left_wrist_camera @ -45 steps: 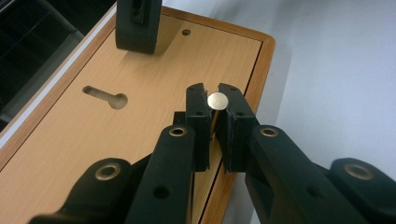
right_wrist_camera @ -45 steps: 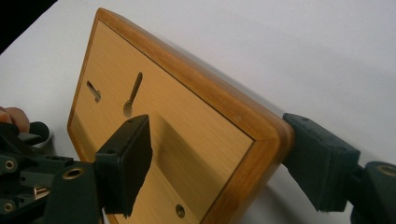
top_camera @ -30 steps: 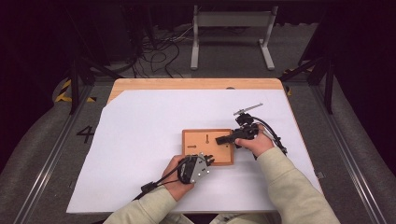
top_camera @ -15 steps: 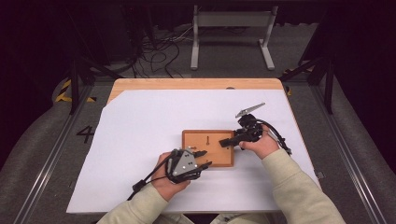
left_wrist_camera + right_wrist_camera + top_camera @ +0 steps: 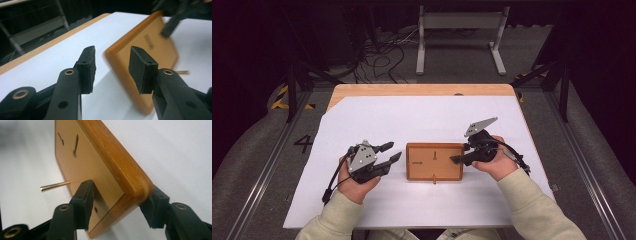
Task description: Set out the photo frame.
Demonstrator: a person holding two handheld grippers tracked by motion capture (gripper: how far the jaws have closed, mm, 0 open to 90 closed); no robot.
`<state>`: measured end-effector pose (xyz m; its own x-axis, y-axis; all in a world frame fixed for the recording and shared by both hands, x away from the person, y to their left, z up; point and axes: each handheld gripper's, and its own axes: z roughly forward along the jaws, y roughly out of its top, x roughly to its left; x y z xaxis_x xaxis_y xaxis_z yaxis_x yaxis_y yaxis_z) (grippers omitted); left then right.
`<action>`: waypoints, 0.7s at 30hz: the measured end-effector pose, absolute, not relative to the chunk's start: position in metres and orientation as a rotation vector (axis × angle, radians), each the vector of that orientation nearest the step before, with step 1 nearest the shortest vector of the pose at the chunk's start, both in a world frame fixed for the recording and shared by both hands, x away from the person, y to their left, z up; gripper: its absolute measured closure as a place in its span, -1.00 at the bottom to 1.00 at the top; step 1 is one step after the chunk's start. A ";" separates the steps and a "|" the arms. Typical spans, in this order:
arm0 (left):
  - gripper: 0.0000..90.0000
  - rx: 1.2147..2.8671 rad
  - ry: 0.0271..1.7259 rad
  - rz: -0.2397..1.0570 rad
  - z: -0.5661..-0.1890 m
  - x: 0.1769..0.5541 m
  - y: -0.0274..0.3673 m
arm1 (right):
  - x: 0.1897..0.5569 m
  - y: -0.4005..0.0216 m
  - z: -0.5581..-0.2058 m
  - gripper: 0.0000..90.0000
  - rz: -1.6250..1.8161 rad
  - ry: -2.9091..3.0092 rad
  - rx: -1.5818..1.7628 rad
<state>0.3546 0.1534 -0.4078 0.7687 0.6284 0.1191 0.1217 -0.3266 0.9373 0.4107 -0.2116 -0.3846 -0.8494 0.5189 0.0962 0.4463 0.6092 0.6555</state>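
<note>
A: While the wooden tray (image 5: 434, 161) lies flat on the white sheet (image 5: 412, 125) near the worktop's (image 5: 422, 90) front edge, the right tool (image 5: 455, 159) has a corner of it between its jaws, one pad over the panel, one beside the rim.

B: Clamped on it?

A: Those jaws have just been closing, but in the right gripper view a gap shows at the inner pad (image 5: 85, 195), so not pressing. A brass pin (image 5: 55, 185) sticks out from the tray's side.

B: And the left tool (image 5: 389, 152)?

A: Just left of the tray, apart from it, jaws spread, nothing between them.
</note>
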 end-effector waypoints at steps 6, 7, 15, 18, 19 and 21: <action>0.26 1.870 0.640 0.560 -0.416 0.363 0.164 | 0.393 -0.211 -0.378 0.17 1.007 2.711 0.684; 0.25 1.877 0.646 0.550 -0.417 0.363 0.164 | 0.389 -0.211 -0.377 0.19 0.989 2.706 0.657; 0.19 1.906 0.691 0.517 -0.426 0.369 0.169 | 0.356 -0.209 -0.372 0.37 0.904 2.678 0.461; 0.18 1.905 0.711 0.500 -0.430 0.371 0.170 | 0.350 -0.209 -0.371 0.40 0.898 2.680 0.448; 0.18 1.904 0.716 0.495 -0.431 0.371 0.170 | 0.347 -0.209 -0.371 0.42 0.894 2.679 0.441; 0.17 1.903 0.724 0.477 -0.432 0.372 0.171 | 0.342 -0.209 -0.371 0.44 0.890 2.680 0.432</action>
